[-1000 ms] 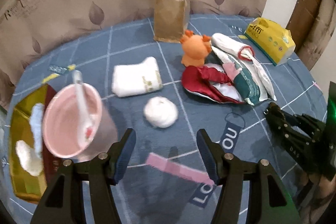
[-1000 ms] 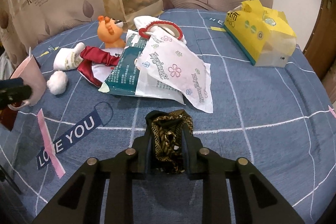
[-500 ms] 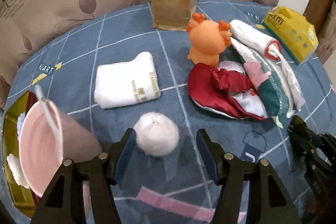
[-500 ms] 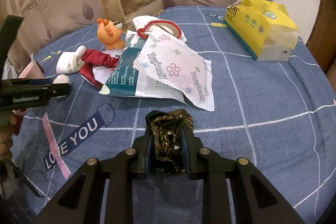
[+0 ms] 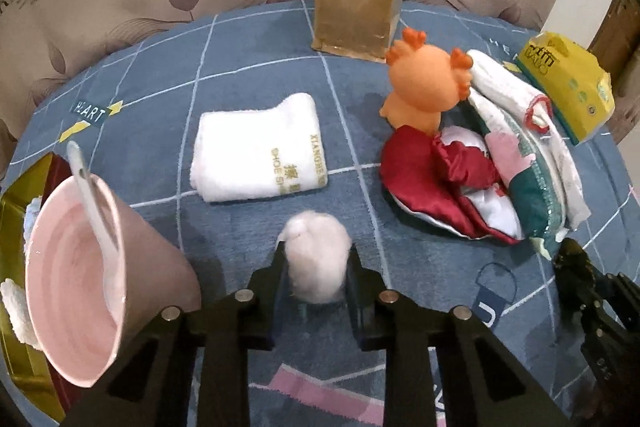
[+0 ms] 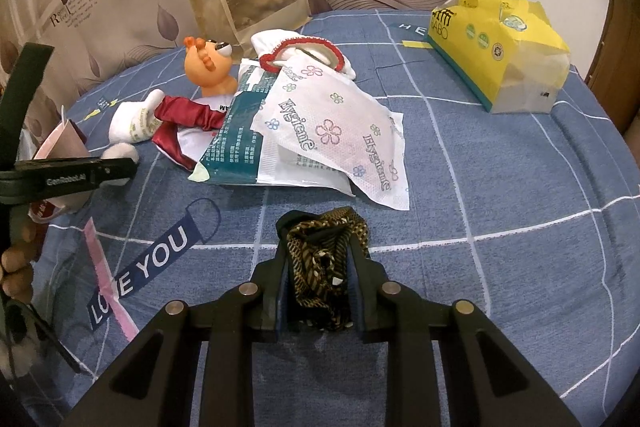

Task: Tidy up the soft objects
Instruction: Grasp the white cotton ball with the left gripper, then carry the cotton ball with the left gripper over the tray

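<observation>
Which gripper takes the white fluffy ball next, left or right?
Left. The left gripper has just been closing around the white fluffy ball, which sits between its fingers beside the pink cup. The right gripper is already shut on a dark patterned cloth, further off.

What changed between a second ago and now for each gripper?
The left gripper came down over the white cotton ball, and its jaws have just been closing onto it. The right gripper stayed put, clamped on the dark patterned cloth. Nothing else moved.
</observation>
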The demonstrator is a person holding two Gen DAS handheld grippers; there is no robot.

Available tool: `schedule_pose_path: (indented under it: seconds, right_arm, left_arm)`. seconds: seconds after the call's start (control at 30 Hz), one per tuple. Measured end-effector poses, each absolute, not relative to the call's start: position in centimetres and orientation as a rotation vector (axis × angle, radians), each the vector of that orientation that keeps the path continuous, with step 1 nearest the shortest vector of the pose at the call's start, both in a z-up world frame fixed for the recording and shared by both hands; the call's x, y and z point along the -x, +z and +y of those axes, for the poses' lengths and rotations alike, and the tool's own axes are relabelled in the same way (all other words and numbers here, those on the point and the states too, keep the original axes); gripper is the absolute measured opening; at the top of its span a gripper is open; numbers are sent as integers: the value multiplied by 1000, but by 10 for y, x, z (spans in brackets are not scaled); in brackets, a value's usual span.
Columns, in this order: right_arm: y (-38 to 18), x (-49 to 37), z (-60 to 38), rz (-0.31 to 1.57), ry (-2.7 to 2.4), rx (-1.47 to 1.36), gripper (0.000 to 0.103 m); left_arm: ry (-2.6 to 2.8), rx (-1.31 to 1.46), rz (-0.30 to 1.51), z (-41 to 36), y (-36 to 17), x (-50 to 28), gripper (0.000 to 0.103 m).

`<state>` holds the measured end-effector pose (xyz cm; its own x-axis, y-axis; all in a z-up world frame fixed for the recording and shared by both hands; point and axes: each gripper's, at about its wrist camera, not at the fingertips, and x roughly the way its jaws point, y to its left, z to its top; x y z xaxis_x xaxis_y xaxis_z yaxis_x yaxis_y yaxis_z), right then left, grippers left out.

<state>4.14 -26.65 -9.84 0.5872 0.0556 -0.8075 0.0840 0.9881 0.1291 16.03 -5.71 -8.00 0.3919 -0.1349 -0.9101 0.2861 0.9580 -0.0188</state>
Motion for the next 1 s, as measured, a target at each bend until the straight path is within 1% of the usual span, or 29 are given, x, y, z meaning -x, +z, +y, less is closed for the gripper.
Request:
schedule_pose_path:
  seconds: [0.47,1.0]
  right_arm:
    - [-98,-41,-267,943,-17,-158,23]
    - [-99,-41,-267,942,-17,-155,23]
  left_arm:
    - [-292,-145,1076,-58,-42,-145,25]
    - [-254,-145,1004,-36,-7,-140,25]
